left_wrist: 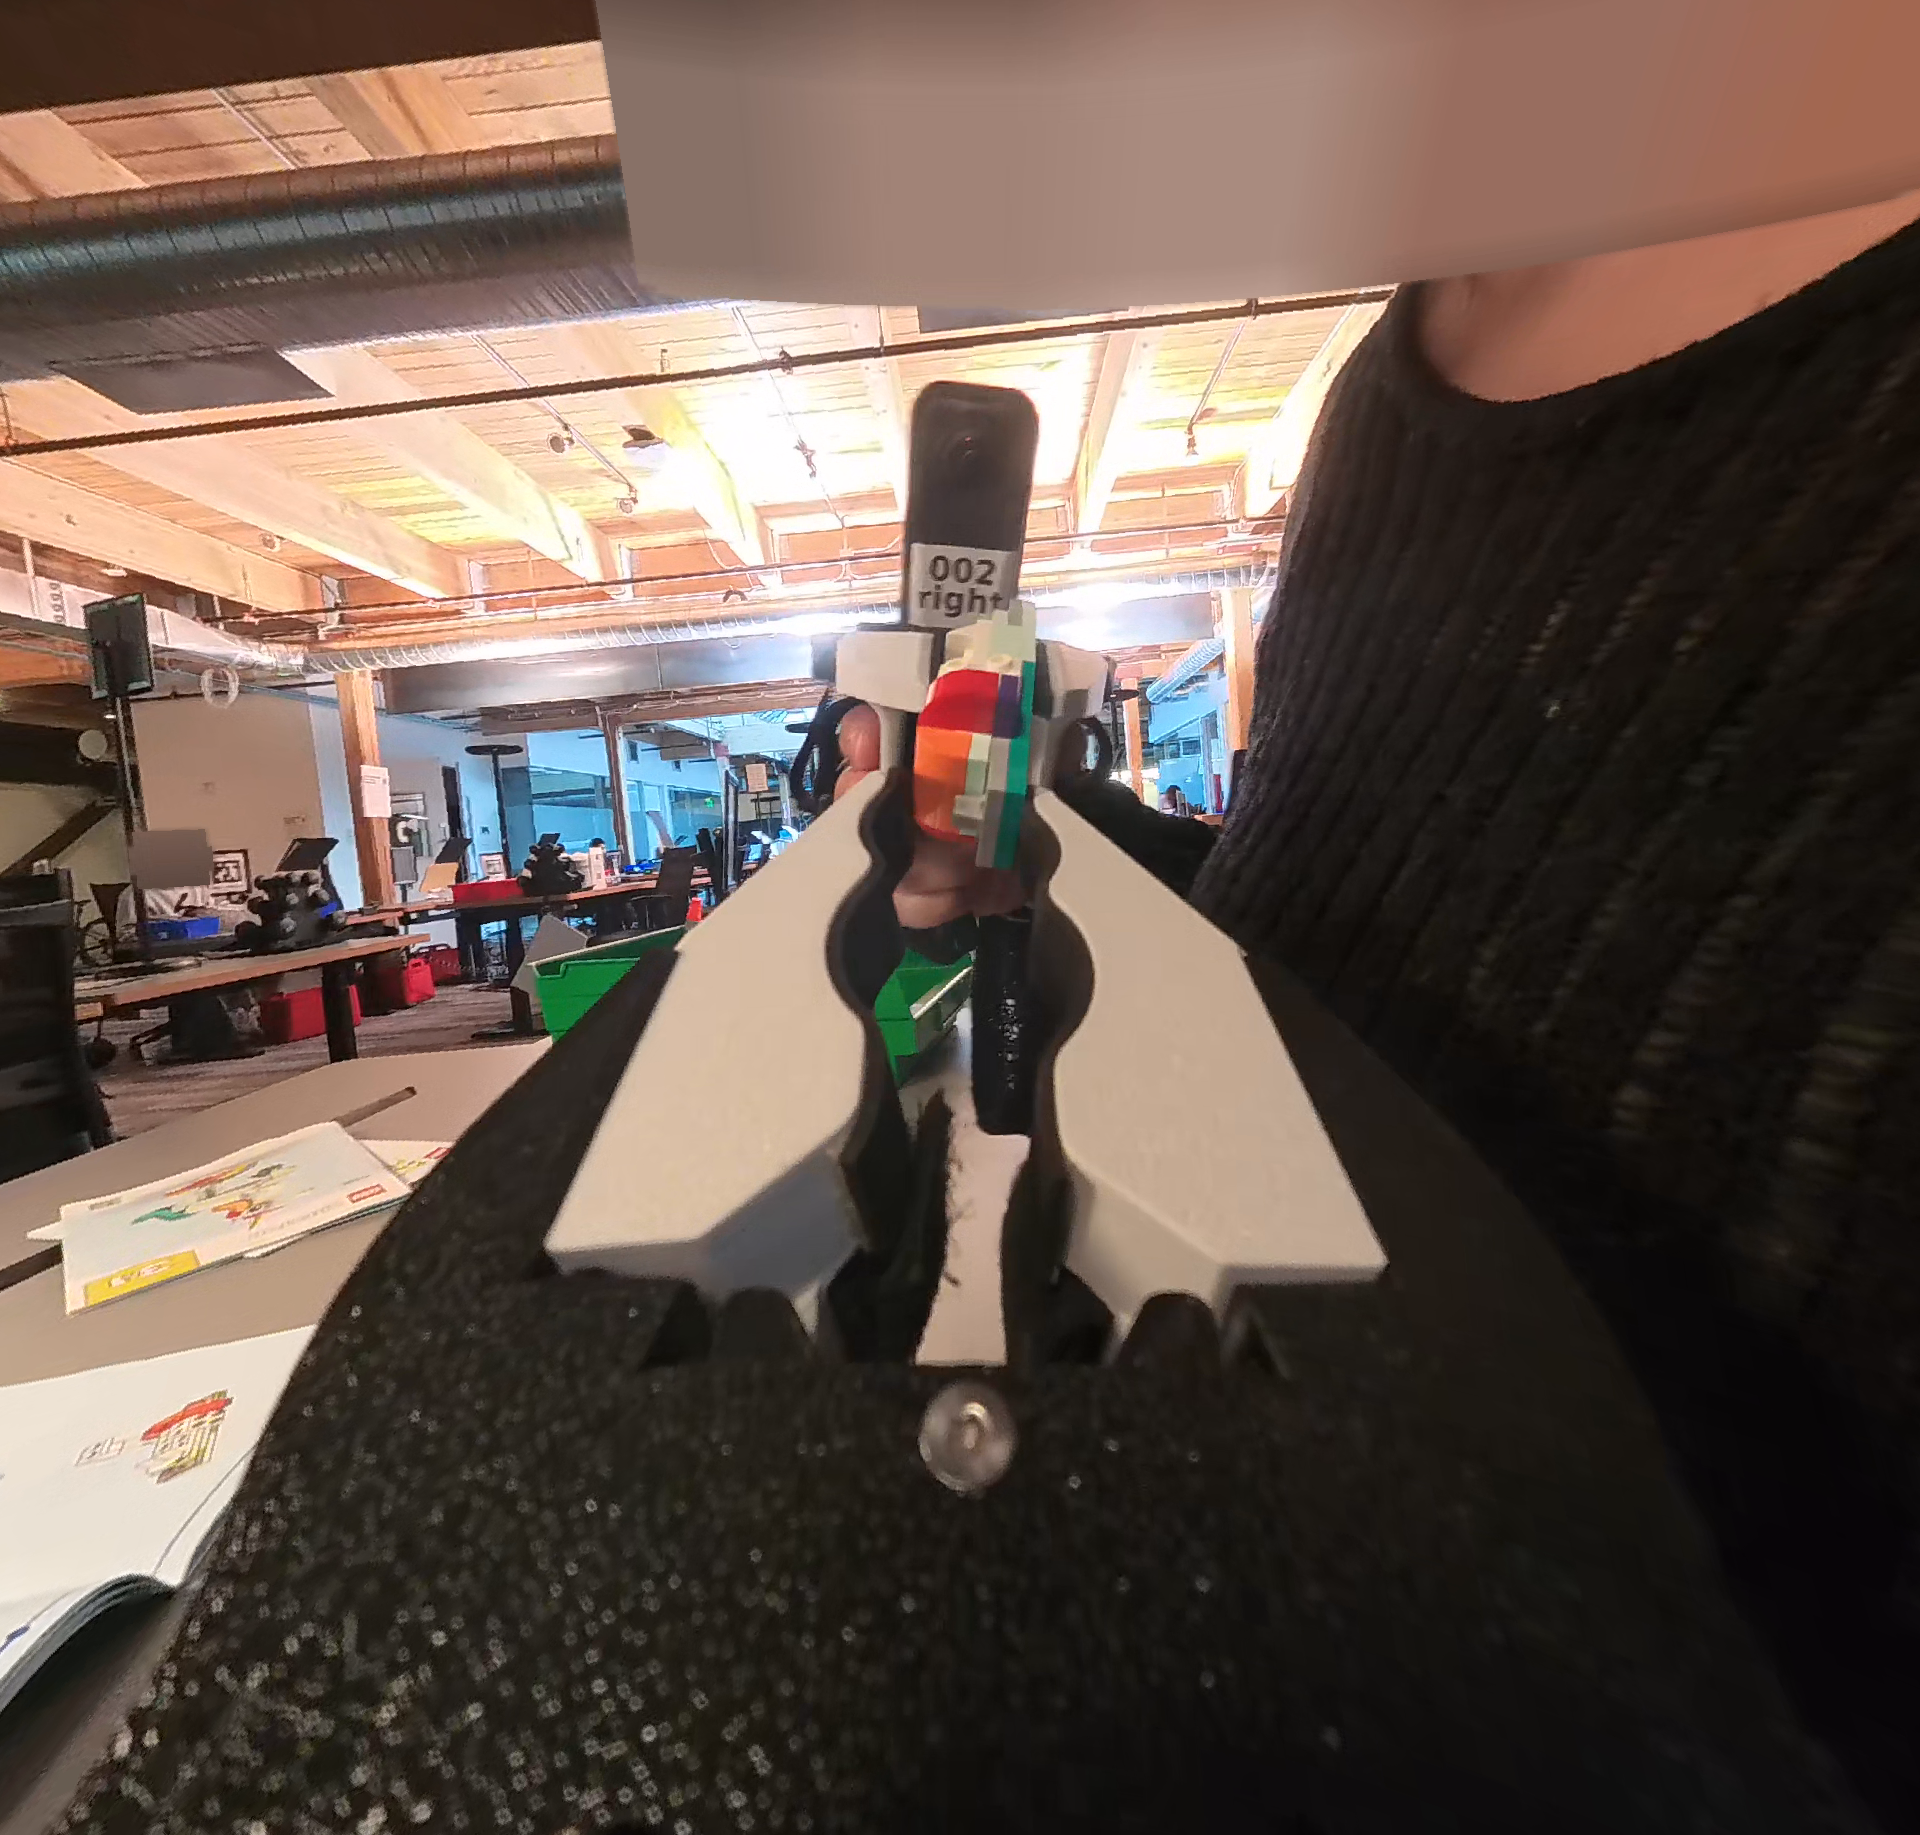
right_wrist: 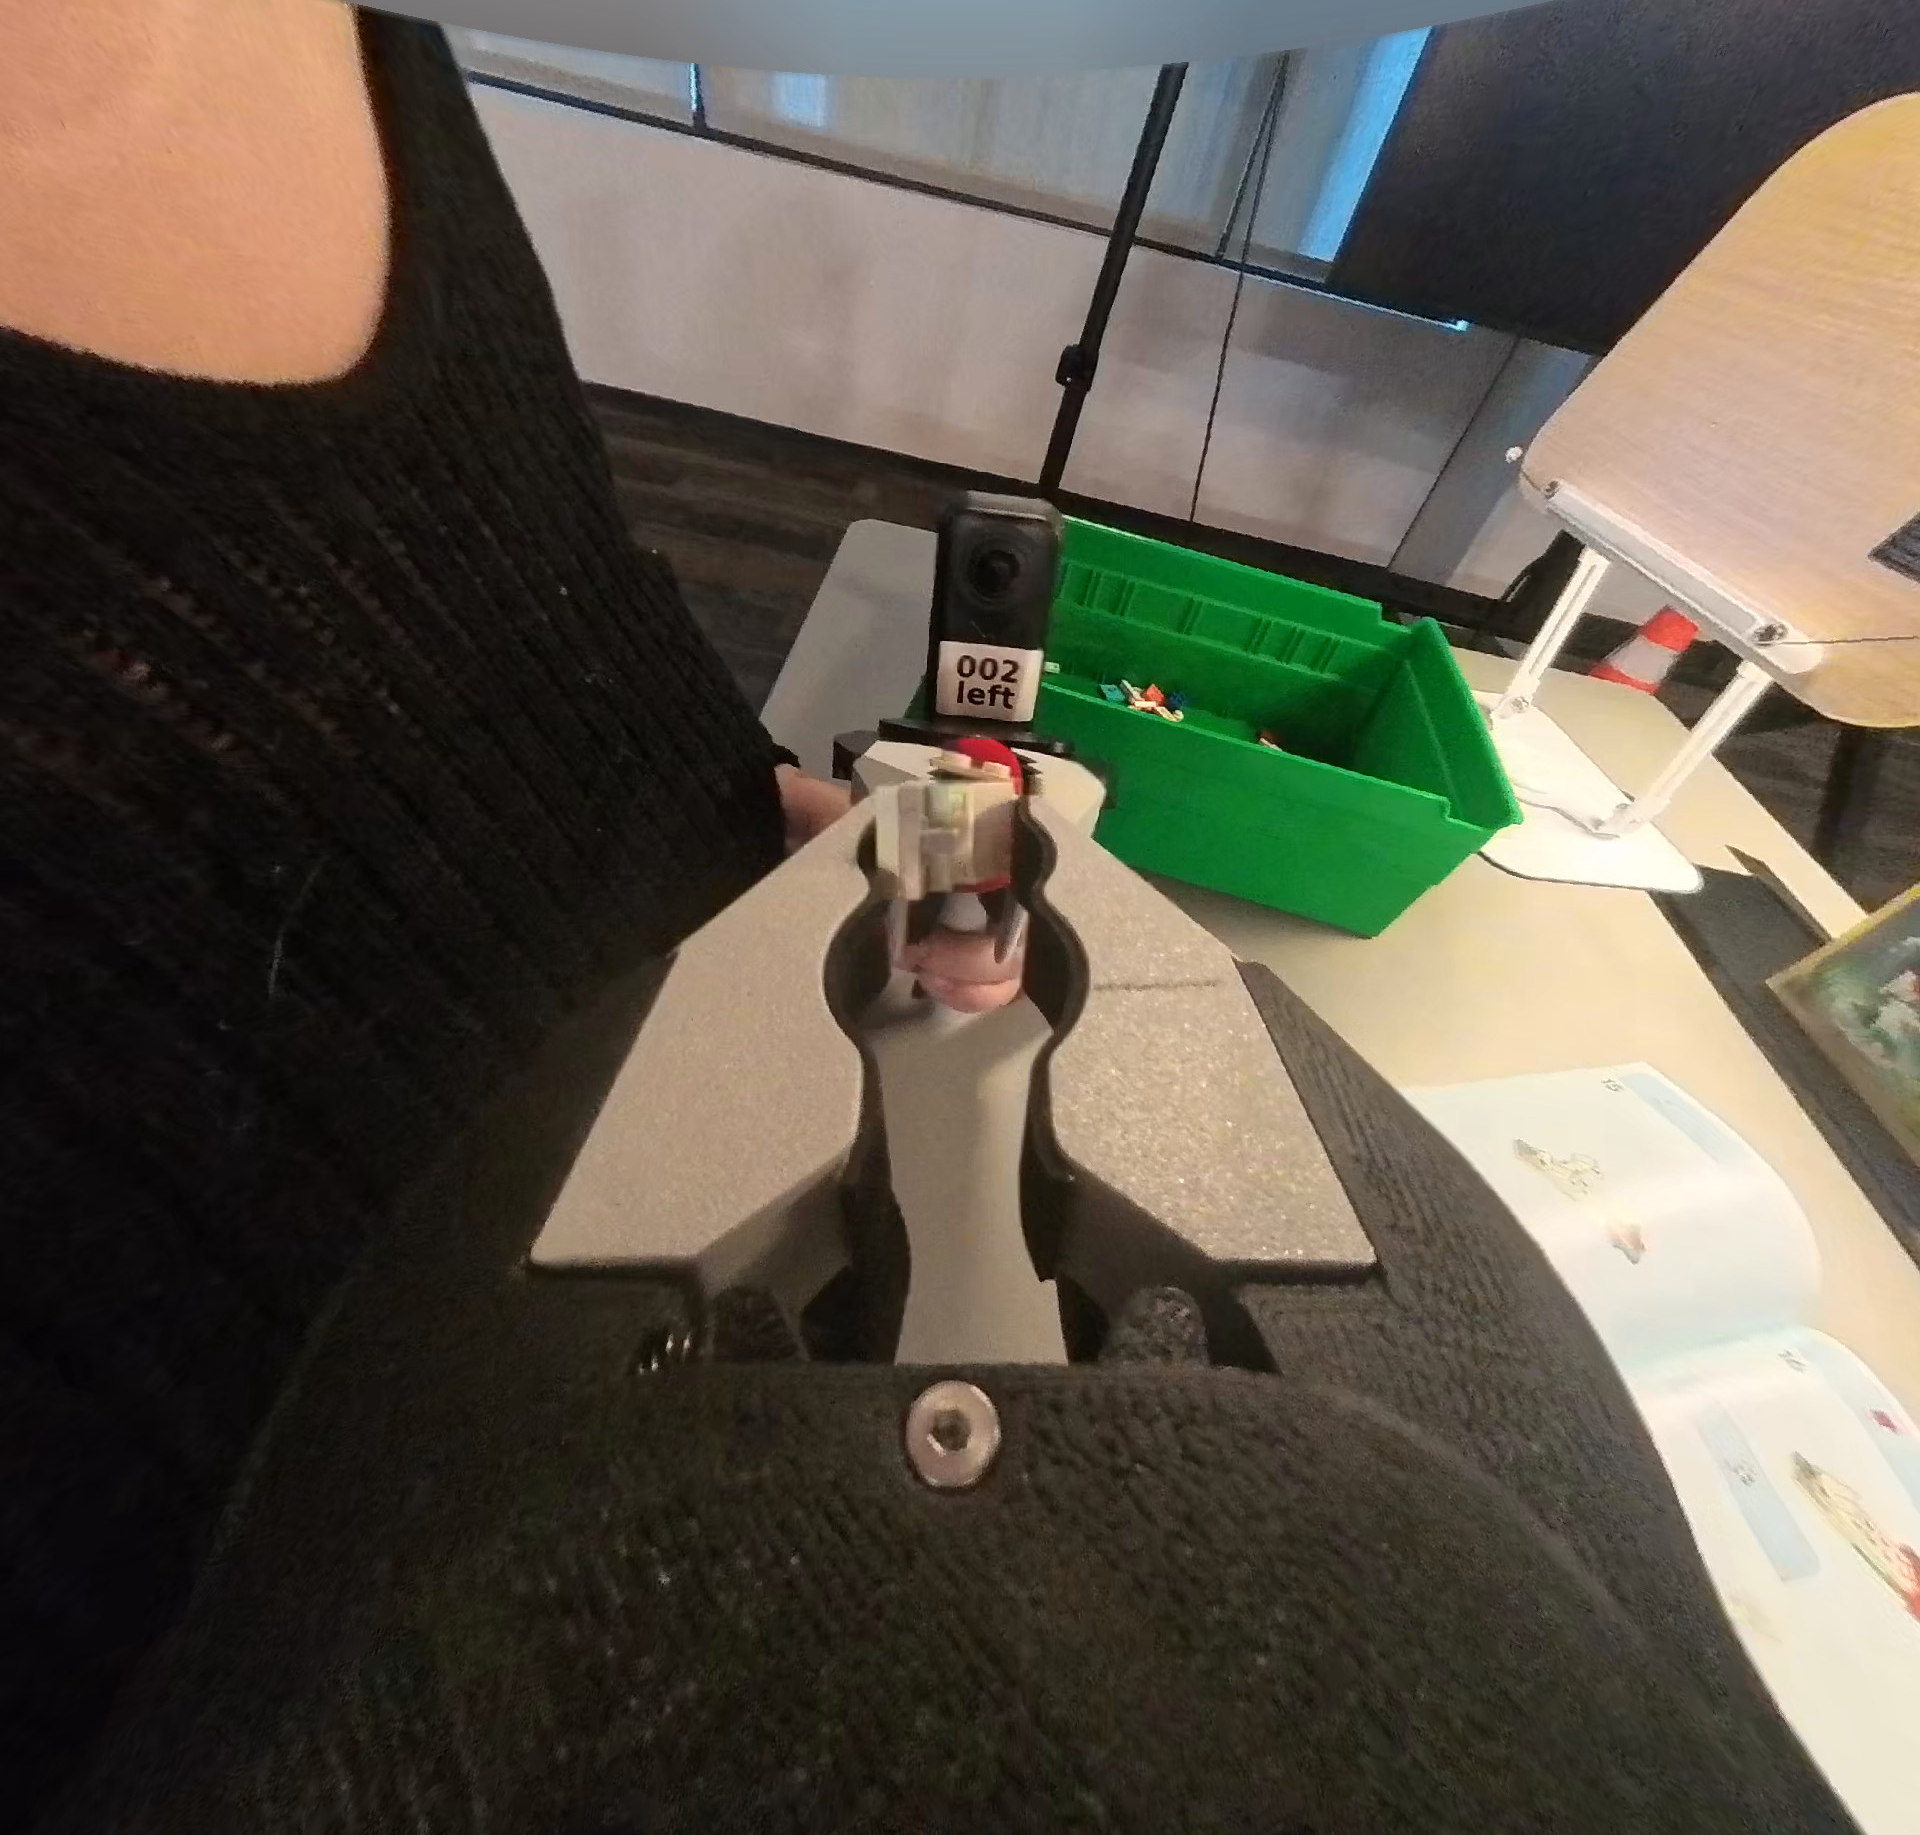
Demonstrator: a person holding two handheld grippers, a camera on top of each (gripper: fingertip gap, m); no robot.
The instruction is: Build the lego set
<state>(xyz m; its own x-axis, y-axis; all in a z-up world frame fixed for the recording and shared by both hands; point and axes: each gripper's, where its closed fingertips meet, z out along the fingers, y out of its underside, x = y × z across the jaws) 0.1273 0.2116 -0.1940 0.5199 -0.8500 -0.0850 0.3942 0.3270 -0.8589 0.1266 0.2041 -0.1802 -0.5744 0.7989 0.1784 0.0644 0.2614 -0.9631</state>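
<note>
Lego model (left_wrist: 971, 746) was red, orange, purple, white and teal. Bin (right_wrist: 1299, 809) was bright green. Sweater (left_wrist: 1610, 746) was black, ribbed. Gripper fingers (left_wrist: 748, 1037) were grey.

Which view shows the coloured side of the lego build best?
The left wrist view: the lego build shows red, orange, purple, white and teal bricks at the fingertips. The right wrist view shows the lego build mostly from its pale grey side, with only a sliver of red on top.
</note>
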